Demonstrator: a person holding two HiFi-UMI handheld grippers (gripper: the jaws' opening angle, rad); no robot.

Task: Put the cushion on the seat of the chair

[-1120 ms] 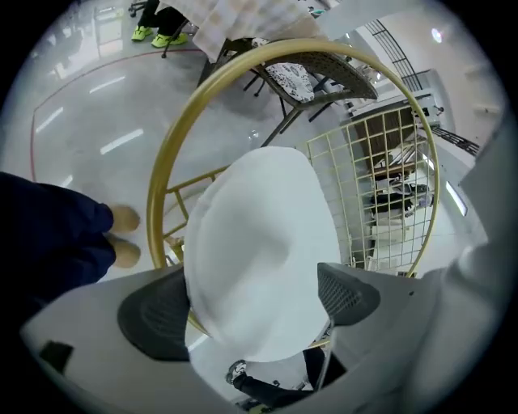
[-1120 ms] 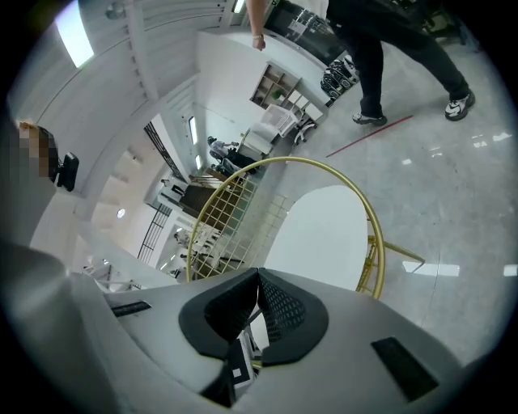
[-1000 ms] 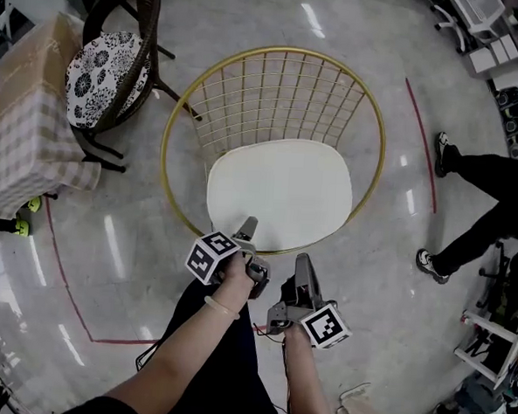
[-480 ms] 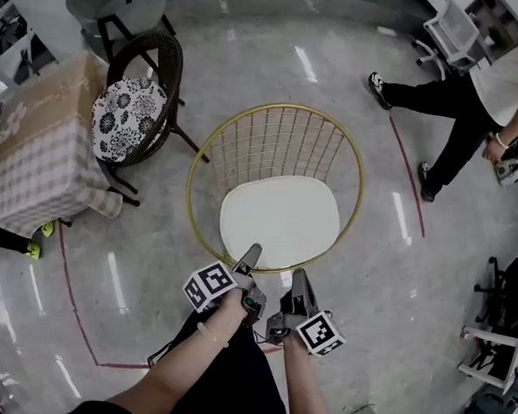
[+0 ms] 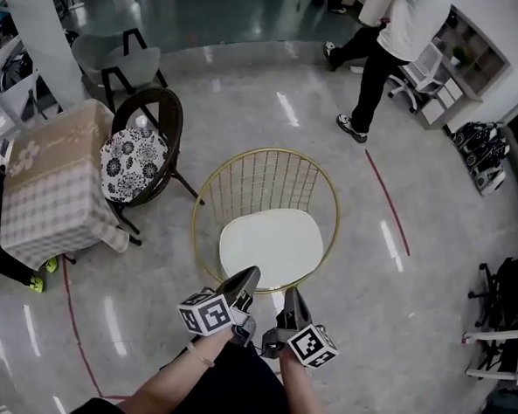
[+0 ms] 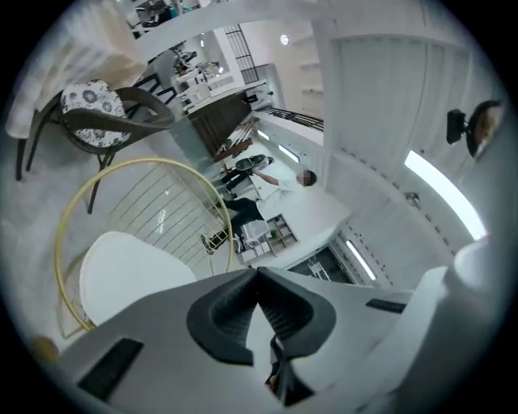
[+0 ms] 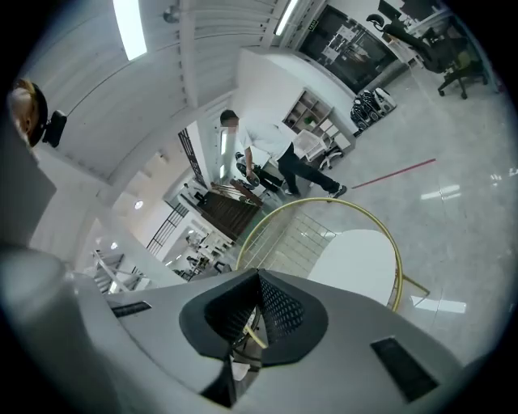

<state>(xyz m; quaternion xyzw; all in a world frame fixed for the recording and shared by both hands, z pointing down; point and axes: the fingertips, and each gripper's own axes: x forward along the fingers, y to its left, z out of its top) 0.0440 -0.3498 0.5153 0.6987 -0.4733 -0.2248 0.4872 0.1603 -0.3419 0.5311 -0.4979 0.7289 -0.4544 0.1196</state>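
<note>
**Progress.** The one cushion [image 5: 271,246] lies flat on the seat of the gold chair [image 5: 271,151], so the task looks done and nothing appears left.

**Count, left to right.**
- Left of the chair: one tabletop [image 5: 51,180] and one wicker chair [image 5: 173,109].
- Just before the chair: two claws. The left claw [image 5: 248,275] has just been closing and is now pinched together, empty. The right claw [image 5: 290,296] is likewise together and empty.
- Beyond the chair: one person [image 5: 401,27].
</note>
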